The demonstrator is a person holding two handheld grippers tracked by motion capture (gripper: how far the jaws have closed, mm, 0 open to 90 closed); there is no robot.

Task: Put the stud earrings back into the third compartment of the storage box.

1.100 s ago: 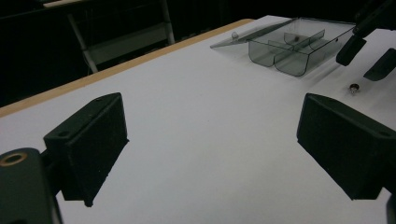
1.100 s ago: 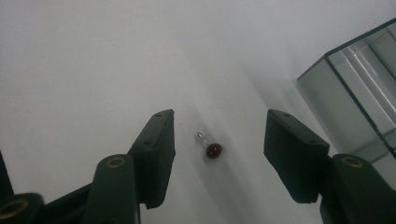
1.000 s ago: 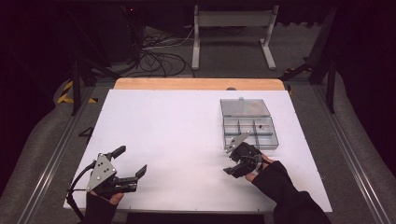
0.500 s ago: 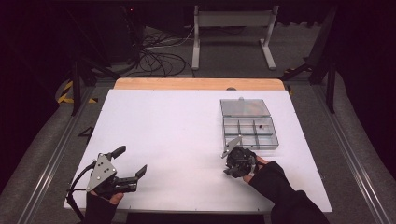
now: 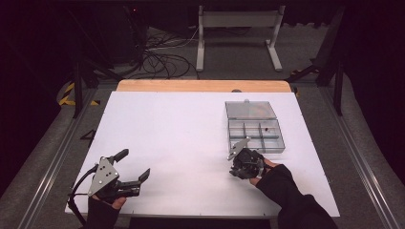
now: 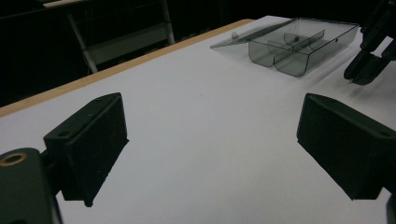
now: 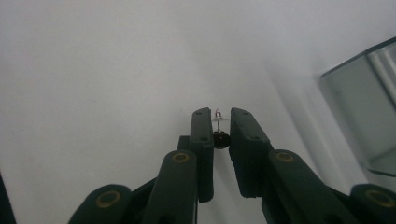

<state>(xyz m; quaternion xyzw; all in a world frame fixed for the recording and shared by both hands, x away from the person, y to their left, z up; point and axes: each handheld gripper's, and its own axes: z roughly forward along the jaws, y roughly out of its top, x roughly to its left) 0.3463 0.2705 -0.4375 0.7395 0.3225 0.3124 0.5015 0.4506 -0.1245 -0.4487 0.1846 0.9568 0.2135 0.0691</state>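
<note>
Clearly, a tiny metal stud (image 7: 218,122) with a dark head sits pinched between the nearly closed jaws of the right gripper (image 5: 244,163), just at 7 o'clock of the open clear box (image 5: 255,128). The high view cannot resolve it. The left gripper (image 5: 130,168), jaws wide and empty, rests near the white table (image 5: 181,138)'s 7 o'clock corner, with free surface between them.

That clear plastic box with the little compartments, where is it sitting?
The compartment box sits with its lid open on the right side of the white table in the high view, towards the far edge, just beyond the right hand-held gripper.
</note>
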